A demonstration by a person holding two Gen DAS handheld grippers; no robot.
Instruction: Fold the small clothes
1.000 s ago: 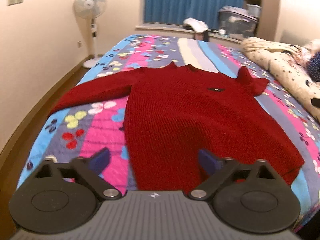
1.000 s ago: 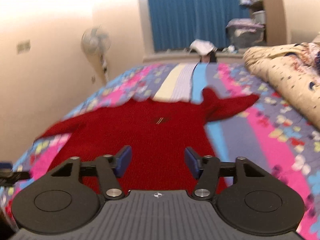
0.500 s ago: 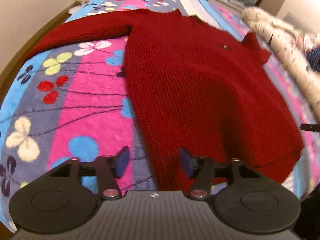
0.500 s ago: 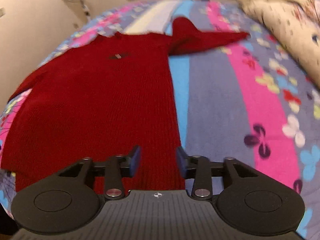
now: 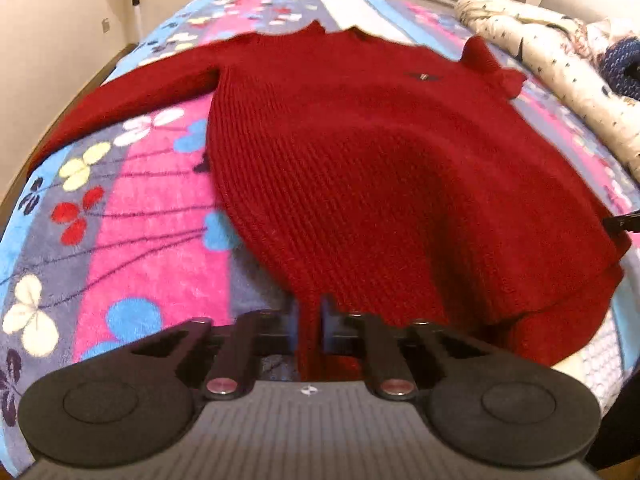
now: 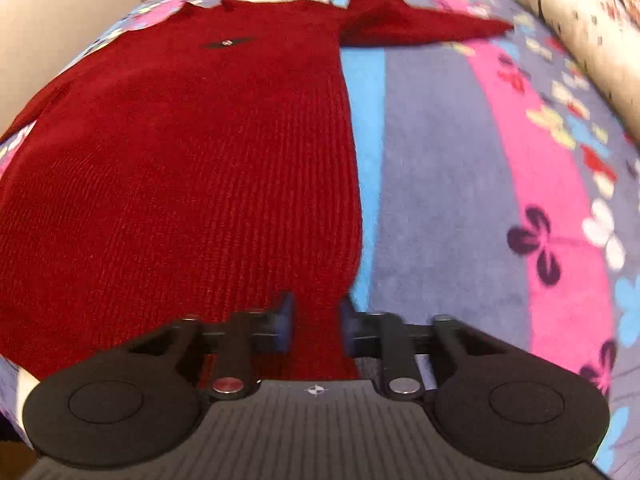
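1 floral striped blanket (image 5: 120, 216) covers the bed, with 1 red knitted sweater (image 5: 360, 152) spread flat on it, 2 sleeves out. 1 cream quilt (image 5: 560, 64) lies beside. The left gripper (image 5: 309, 322) and right gripper (image 6: 315, 322), 2 in all, each pinch the sweater's near hem.

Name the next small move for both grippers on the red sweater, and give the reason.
Probably lift both hem corners and carry them toward the collar. The left gripper and right gripper are each shut on a bottom corner of the red sweater, which lies flat on the bed.
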